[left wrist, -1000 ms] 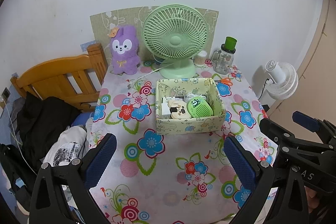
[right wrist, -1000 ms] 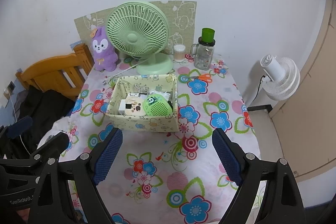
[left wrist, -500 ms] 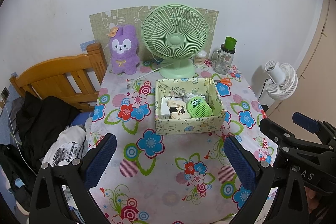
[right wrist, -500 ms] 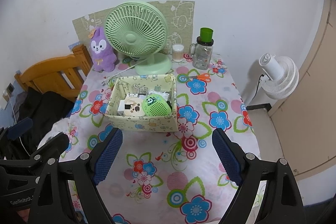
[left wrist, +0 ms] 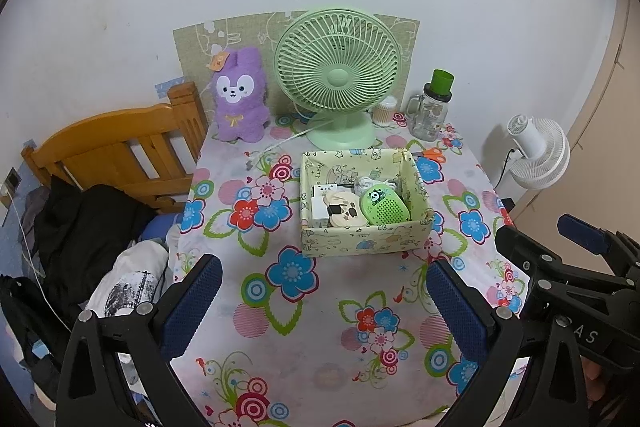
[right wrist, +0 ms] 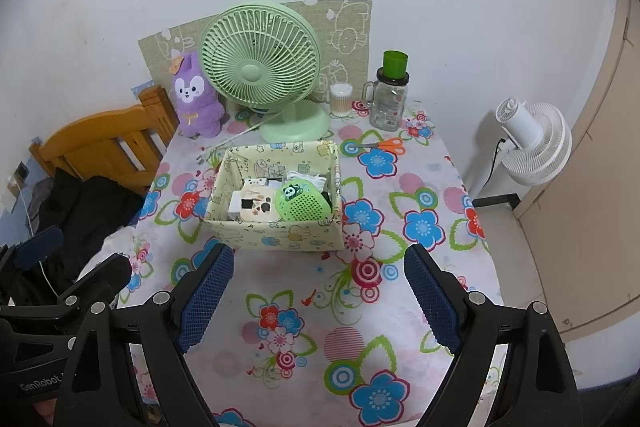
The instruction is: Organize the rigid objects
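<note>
1. Nothing is changing across the last second: the left gripper (left wrist: 322, 291) and the right gripper (right wrist: 318, 289) are both hanging over the near part of the worktop (left wrist: 320, 347), exactly as they were a moment ago, so no step is advancing right now.
2. Both are standing wide, with nothing between their blue pads.
3. The task's things are sitting inside the patterned box (left wrist: 362, 243) at mid-worktop: a green panda case (left wrist: 384, 205), a cream spotted item (left wrist: 346, 213) and small white pieces beside it.
4. The orange scissors (right wrist: 380, 145) are lying loose behind the box, near the glass jar (right wrist: 390, 103).
5. Judging by this, most of the sorting is looking finished; the scissors may be the next pick.
</note>
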The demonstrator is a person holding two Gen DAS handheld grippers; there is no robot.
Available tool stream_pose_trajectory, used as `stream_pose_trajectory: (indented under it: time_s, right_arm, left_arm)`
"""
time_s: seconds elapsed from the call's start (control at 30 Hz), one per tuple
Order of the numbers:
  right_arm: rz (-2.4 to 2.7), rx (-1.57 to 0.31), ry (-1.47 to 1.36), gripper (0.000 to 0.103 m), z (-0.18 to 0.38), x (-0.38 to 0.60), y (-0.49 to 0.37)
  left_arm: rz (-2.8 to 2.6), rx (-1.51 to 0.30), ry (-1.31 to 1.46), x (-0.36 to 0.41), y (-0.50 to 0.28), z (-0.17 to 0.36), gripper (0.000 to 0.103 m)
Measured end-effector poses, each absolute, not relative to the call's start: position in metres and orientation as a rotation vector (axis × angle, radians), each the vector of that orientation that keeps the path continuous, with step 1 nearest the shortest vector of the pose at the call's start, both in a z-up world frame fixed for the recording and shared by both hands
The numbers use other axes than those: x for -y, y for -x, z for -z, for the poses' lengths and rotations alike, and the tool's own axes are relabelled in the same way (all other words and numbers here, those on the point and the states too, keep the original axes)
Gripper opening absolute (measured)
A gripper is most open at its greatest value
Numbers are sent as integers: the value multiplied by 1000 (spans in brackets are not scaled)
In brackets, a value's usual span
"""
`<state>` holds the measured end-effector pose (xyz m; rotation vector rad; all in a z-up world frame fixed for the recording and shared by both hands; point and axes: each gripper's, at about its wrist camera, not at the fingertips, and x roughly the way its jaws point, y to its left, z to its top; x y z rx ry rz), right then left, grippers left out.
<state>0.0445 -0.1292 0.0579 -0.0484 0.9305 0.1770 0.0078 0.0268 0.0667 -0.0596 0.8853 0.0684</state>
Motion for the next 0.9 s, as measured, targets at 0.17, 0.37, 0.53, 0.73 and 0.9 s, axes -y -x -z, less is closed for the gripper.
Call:
stream_pose_trajectory:
  time_s: [0.17,0.37,0.53,0.73,0.9]
  right_arm:
    - [-169,-930,66,89,-58,127,-45]
    - [-160,-943,64,89,-57,126,-52]
    - [-153,-946,64,89,-53,125,-58]
    - [-138,-954,63,89,-47,125,-64]
    - [-129,-975,65,89,-39,124,-72]
  left_arm:
    - [-64,-892,55,-28,-10,-66,103]
    - [-63,-897,43,-28,-16,-66,103]
    - [-52,-897,29,-29,-24,-63,103]
    - [-44,-920,34,-30,-33,-57,103]
    - [-35,-943,35,-31,-42,-49,103]
